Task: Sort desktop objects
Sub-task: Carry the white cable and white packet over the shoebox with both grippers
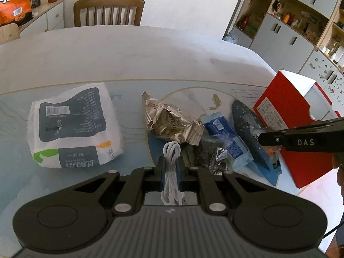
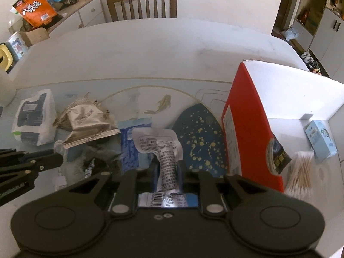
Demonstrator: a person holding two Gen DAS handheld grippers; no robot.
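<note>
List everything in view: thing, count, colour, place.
tissue pack: 1, white and grey, table left
foil snack bag: 1, gold, centre
blue packet: 1, blue, right of the foil bag
red box: 1, red and white, open, table right
cotton swabs: 1 bundle, inside box
small carton: 1, pale blue, inside box
chair: 1, wooden, behind table
left gripper: shut on white cable
right gripper: shut on printed white packet

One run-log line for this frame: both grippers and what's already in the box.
left gripper: jaws shut on white cable | right gripper: jaws shut on printed packet | red box: cotton swabs, small blue carton inside
</note>
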